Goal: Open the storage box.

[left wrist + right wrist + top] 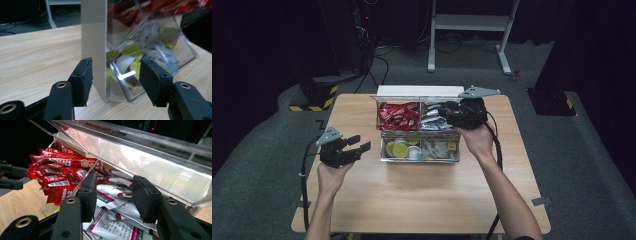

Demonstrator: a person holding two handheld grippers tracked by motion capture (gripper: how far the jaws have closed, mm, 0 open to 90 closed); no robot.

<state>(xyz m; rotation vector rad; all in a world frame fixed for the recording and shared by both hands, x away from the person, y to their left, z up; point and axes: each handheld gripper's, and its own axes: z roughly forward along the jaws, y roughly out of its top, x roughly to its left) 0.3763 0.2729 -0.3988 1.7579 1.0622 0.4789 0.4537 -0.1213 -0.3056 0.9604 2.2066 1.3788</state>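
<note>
A clear plastic organiser box [454, 158] stands at the table's far middle, lid raised. Its back left compartment holds red Nescafe sticks [398, 116] [58, 170]; the back right one holds white sachets [432, 122] [117, 192]. Yellow-green round packets [399, 148] and pale items [437, 148] fill the front compartments. My right gripper [443, 111] [113, 197] is open, jaws hovering just above the white sachets, nothing between them. My left gripper [360, 142] [115, 80] is open on the table left of the box, jaws facing the box's corner [100, 62].
The raised clear lid [150, 152] slants over the right gripper's jaws. The wooden table [422, 190] has bare room in front of and beside the box. Beyond the table stand a white frame [472, 22] and a hazard-striped base [314, 95].
</note>
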